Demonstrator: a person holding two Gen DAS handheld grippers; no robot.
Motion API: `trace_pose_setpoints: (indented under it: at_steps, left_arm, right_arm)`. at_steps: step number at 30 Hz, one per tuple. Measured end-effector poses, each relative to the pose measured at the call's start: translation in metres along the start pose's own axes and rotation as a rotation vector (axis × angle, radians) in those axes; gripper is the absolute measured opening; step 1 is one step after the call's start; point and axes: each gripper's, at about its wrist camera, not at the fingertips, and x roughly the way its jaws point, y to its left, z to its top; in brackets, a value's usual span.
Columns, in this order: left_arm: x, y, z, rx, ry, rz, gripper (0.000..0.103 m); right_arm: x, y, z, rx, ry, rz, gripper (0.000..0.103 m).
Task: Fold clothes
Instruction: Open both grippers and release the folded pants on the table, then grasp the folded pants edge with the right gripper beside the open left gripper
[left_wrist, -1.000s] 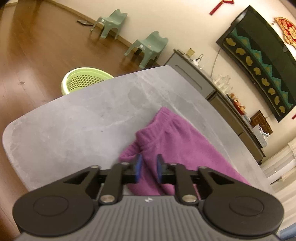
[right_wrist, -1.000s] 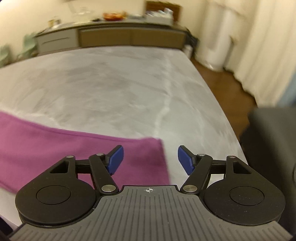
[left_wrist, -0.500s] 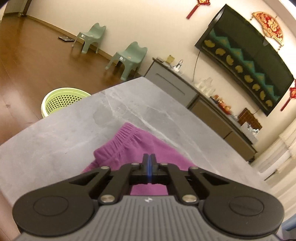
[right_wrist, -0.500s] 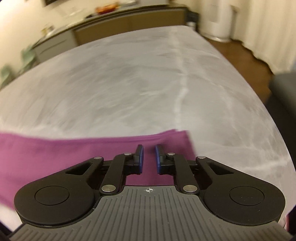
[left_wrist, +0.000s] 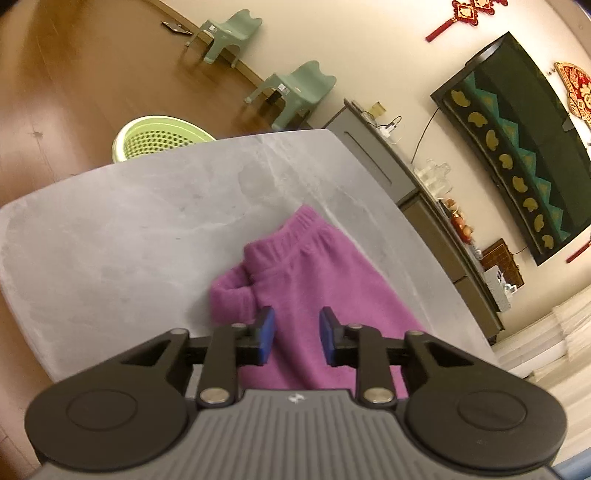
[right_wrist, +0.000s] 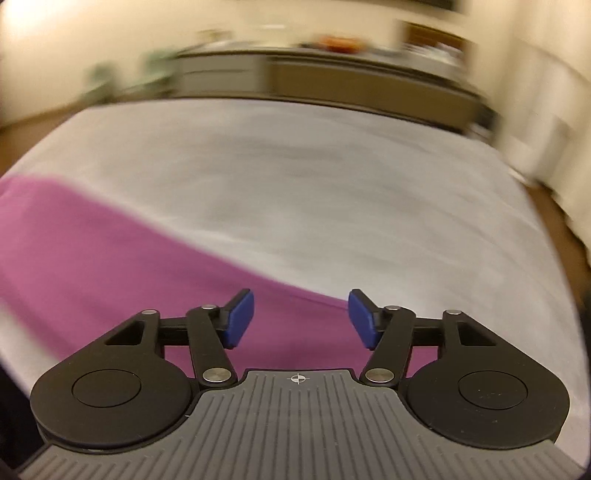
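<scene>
Purple fleece trousers (left_wrist: 314, 288) lie flat on the grey marble table (left_wrist: 129, 229), elastic waistband toward the far end, with one corner folded over at the near left. My left gripper (left_wrist: 297, 339) hovers over the waist end, open, nothing between its blue pads. In the blurred right wrist view the trouser leg (right_wrist: 129, 266) runs from the left edge to under my right gripper (right_wrist: 301, 319). That gripper is open wide above the leg's end and holds nothing.
A green laundry basket (left_wrist: 155, 138) stands on the wooden floor past the table's far left edge. Two green chairs (left_wrist: 295, 92) and a low sideboard (left_wrist: 399, 173) line the wall. Bare tabletop (right_wrist: 332, 192) stretches beyond the trousers.
Both grippers were shut half a second ago and now stand open. The left one has pulled back, showing more of the waistband. The right view has swung, leaving the scene blurred.
</scene>
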Motion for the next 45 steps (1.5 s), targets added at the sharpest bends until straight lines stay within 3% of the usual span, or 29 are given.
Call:
trace_pose_setpoints:
  at_steps: [4,9,14,17,19,22,25,26,27,45]
  left_arm:
    - [0.014,-0.010,0.000,0.016,0.007,0.008,0.039]
    - [0.027,-0.032,-0.010,0.176,0.014,0.186,0.042]
    - [0.027,-0.035,-0.015,0.242,0.001,0.188,0.047]
    - [0.026,-0.036,-0.015,0.250,0.005,0.169,0.051]
    - [0.026,-0.033,-0.013,0.241,0.011,0.148,0.052]
    - [0.024,-0.025,-0.008,0.208,0.021,0.105,0.052]
    - [0.023,-0.018,-0.006,0.184,0.028,0.068,0.052]
    - [0.024,-0.017,-0.006,0.184,0.029,0.063,0.052]
    - [0.024,-0.017,-0.006,0.187,0.029,0.061,0.052]
    - [0.027,-0.034,-0.011,0.294,0.022,0.131,0.055]
  right_arm:
    - [0.026,0.119,0.023,-0.216,-0.039,0.173,0.063]
    - [0.062,0.290,0.045,-0.460,-0.120,0.388,0.063]
    - [0.089,0.428,0.065,-0.670,-0.192,0.475,0.063]
    - [0.099,0.492,0.067,-0.766,-0.215,0.470,0.063]
    - [0.113,0.515,0.072,-0.799,-0.207,0.460,0.060]
    - [0.130,0.534,0.072,-0.818,-0.166,0.442,0.047]
    - [0.136,0.535,0.073,-0.805,-0.154,0.438,0.025]
    - [0.134,0.534,0.073,-0.800,-0.154,0.438,0.010]
    - [0.133,0.534,0.073,-0.795,-0.155,0.439,0.003]
    - [0.114,0.529,0.064,-0.764,-0.152,0.438,0.000]
